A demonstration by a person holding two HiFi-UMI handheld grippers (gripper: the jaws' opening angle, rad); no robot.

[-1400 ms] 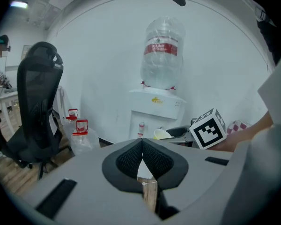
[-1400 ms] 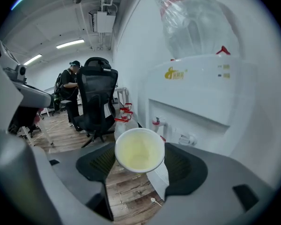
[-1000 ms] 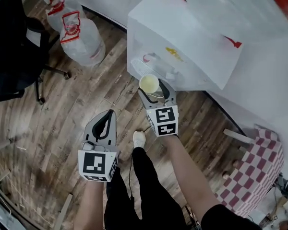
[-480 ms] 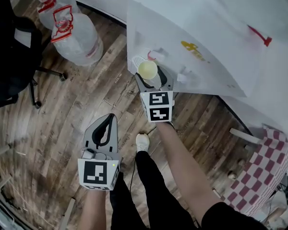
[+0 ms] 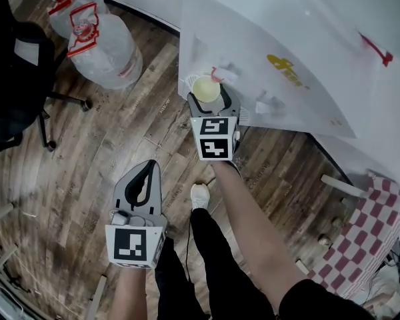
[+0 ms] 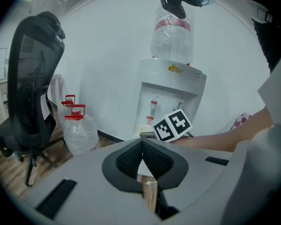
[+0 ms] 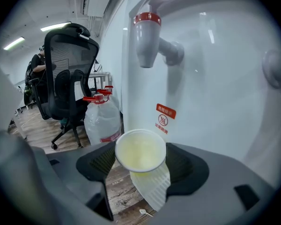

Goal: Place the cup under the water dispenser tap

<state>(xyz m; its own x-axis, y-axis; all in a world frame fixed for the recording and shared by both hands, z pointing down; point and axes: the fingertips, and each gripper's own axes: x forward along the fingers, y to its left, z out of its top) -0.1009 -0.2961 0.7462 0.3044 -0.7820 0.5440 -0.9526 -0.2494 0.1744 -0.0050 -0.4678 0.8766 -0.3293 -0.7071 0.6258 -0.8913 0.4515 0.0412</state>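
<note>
Beneath the red tap, cup clamped in right tool, left tool closed, empty

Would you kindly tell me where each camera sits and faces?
Head view: on the person's head, facing steeply down at the floor and dispenser; both forearms, legs, left tool and right tool show.
Left gripper view: on the left tool, facing the dispenser; its shut jaws, right forearm show.
Right gripper view: on the right tool, facing the tap closely; jaws gripping the cup.
All share the dispenser.
</note>
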